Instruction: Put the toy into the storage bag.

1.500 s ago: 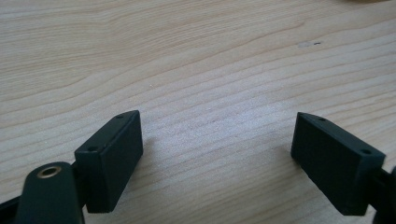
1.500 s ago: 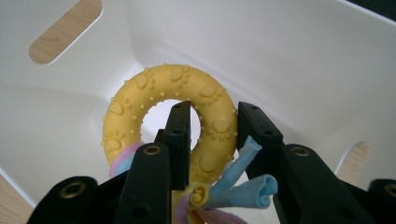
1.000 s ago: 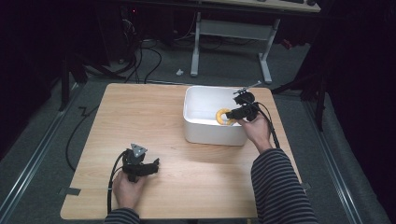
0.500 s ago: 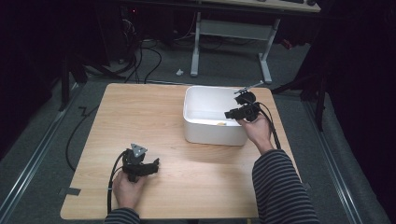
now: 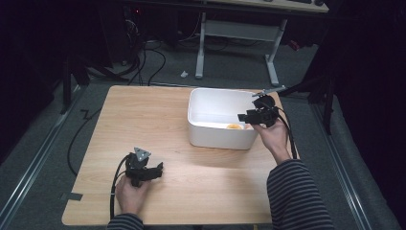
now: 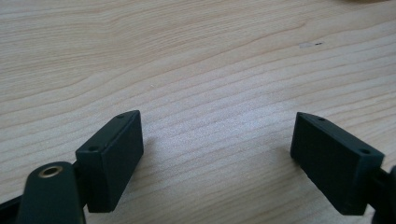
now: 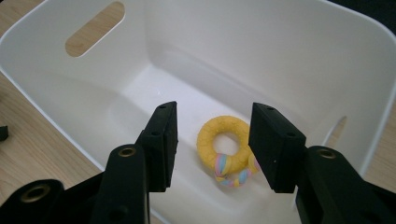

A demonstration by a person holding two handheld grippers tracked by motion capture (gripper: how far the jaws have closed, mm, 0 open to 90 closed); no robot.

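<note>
A yellow ring toy (image 7: 208, 140) with a pastel twisted section lies on the floor of the white bin (image 7: 280, 42). In the high view the ring toy (image 5: 234, 126) rests near the front wall of the bin (image 5: 215, 91). My right gripper (image 5: 242, 116) hovers over the bin's right end. Its jaws have just been opening, and in the right gripper view the right gripper (image 7: 215, 111) stands above the ring without touching it. My left gripper (image 5: 158, 168) rests low on the wooden table (image 5: 143, 120) at the front left. The left gripper (image 6: 217, 135) is open around bare wood.
The bin stands at the back right of the table and has oval handle cut-outs (image 7: 95, 28) in its end walls. Cables trail from both grippers. A desk frame (image 5: 239, 28) and dark floor lie beyond the far edge.
A second ago the ring toy sat at the right gripper's tips above the bin; now it lies on the bin floor. The right gripper has opened and drawn slightly back to the right. The left hand is still.
</note>
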